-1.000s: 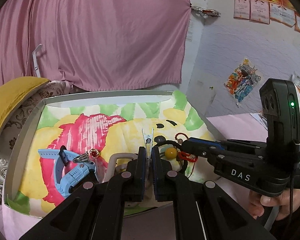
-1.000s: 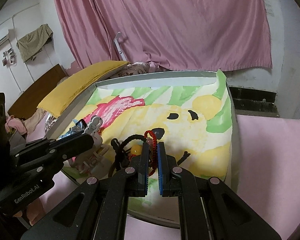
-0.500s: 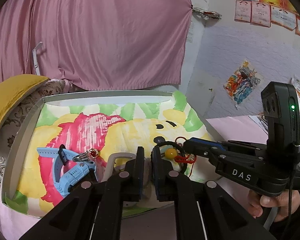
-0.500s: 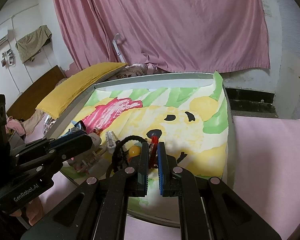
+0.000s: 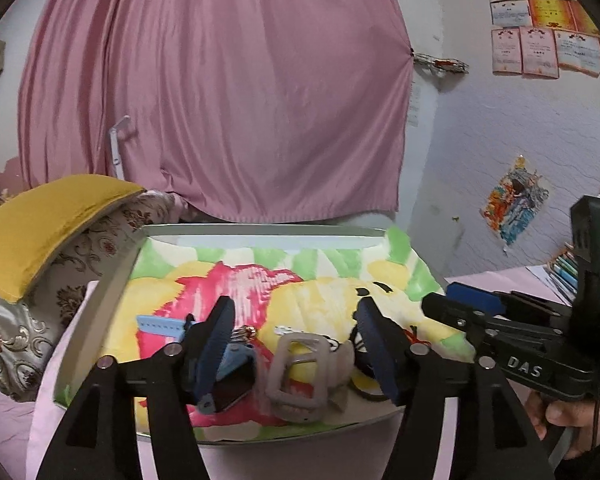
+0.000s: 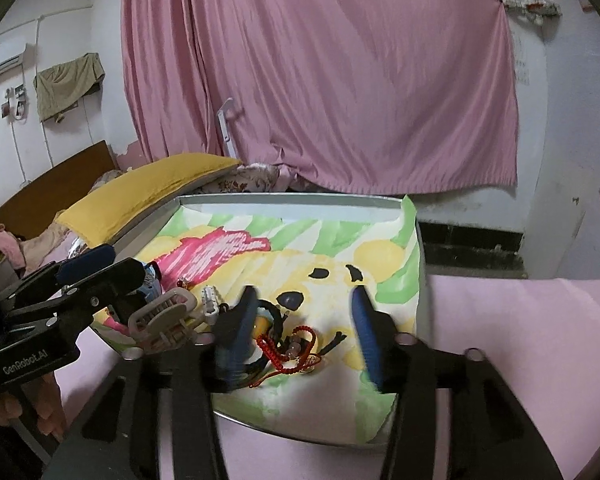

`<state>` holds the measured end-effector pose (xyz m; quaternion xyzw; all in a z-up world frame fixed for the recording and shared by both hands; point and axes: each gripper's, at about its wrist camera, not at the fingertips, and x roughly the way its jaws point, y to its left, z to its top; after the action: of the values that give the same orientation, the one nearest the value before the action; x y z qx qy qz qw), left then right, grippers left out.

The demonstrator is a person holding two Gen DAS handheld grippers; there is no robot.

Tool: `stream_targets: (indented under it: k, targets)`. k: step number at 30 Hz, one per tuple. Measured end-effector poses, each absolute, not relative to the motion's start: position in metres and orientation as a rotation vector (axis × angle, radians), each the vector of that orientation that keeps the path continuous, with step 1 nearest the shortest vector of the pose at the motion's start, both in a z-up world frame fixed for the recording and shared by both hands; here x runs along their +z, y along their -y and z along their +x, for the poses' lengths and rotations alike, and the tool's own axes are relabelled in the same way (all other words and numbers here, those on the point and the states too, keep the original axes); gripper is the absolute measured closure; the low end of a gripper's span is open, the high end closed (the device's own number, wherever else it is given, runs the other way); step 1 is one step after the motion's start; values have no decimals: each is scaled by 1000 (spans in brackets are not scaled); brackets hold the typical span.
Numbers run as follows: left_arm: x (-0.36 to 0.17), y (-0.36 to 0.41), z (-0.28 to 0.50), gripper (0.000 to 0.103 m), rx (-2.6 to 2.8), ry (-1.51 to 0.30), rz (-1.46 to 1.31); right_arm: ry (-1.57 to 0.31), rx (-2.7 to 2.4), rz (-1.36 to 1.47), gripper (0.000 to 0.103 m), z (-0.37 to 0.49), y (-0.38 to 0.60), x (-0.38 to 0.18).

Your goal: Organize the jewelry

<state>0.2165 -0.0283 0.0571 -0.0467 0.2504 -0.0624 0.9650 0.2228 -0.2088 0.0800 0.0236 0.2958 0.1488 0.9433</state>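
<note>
Left gripper [image 5: 296, 340]: I see its jaws wide apart, holding nothing, over the beige clip [image 5: 300, 376] and blue watch [image 5: 228, 364].
Right gripper [image 6: 304, 332]: jaws apart, empty, red cord [image 6: 288, 354] lying between them.
Jewelry: all on the tray [image 6: 419, 256], near edge.
</note>
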Motion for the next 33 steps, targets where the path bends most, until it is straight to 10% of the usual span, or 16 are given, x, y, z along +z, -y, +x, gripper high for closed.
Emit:
stream_targets:
  k: [9, 20, 33]
  targets:
    - [57, 15, 208, 6, -48, -471, -111, -515, 260, 21, 29, 206, 214, 94]
    - [60, -4, 187, 1, 12, -399, -160, -449, 285, 28, 5, 189, 214, 101]
    - [66, -5, 153, 1, -17, -357, -148, -357, 302, 26, 2, 150, 208, 114]
